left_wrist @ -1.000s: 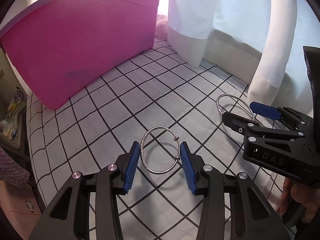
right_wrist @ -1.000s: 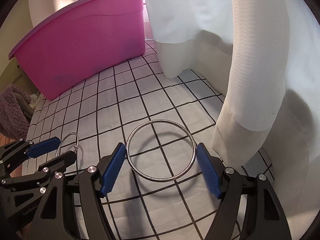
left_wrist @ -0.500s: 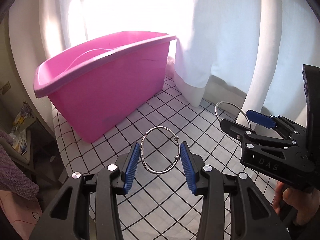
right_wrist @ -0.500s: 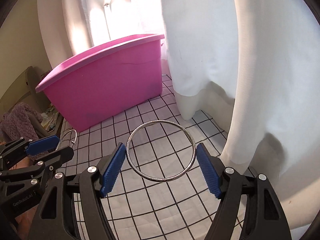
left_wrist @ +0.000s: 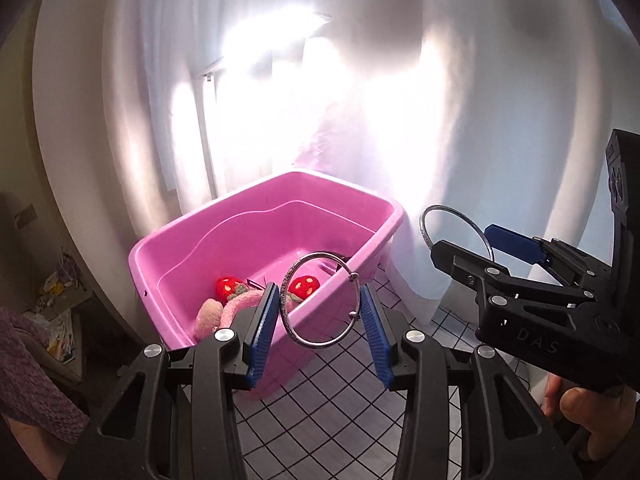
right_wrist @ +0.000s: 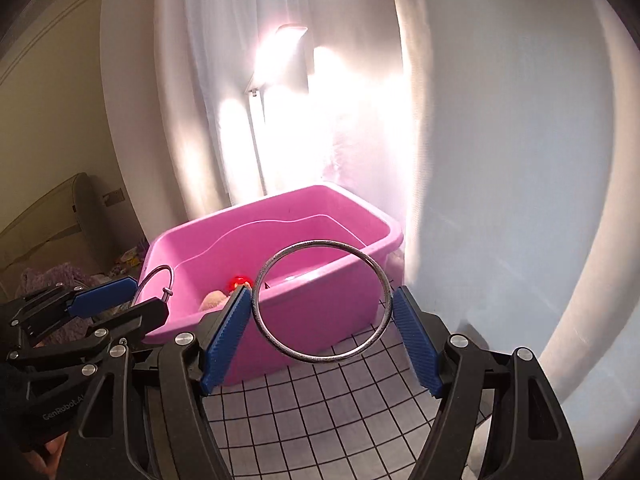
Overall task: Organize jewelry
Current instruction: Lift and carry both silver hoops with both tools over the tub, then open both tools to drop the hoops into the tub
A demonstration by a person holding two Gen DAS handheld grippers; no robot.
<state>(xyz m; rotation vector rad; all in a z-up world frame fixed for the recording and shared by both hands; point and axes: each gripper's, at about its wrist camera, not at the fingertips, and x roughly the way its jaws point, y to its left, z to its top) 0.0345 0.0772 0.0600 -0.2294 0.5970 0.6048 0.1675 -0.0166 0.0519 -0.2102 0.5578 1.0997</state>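
My left gripper (left_wrist: 320,312) is shut on a small silver bangle (left_wrist: 316,345) with a bead clasp, held upright between the blue pads. My right gripper (right_wrist: 322,320) is shut on a larger plain silver bangle (right_wrist: 320,360), its pads pressing on both sides. Both hang in the air in front of and above a pink plastic tub (left_wrist: 260,240) (right_wrist: 188,256). In the left wrist view the right gripper (left_wrist: 476,240) shows at the right with the large bangle (left_wrist: 440,207). The right wrist view has the left gripper (right_wrist: 132,300) at the left with the small bangle (right_wrist: 160,268).
Inside the tub lie two red strawberry pieces (left_wrist: 227,286) and a pink fluffy item (left_wrist: 210,316). A black-checked white cloth (right_wrist: 320,420) covers the surface below. White curtains (right_wrist: 500,200) hang close behind and to the right. A hand (left_wrist: 580,412) grips the right tool.
Both grippers have risen from just above the cloth, each still holding its bangle. The view now looks down over the tub's rim into its inside.
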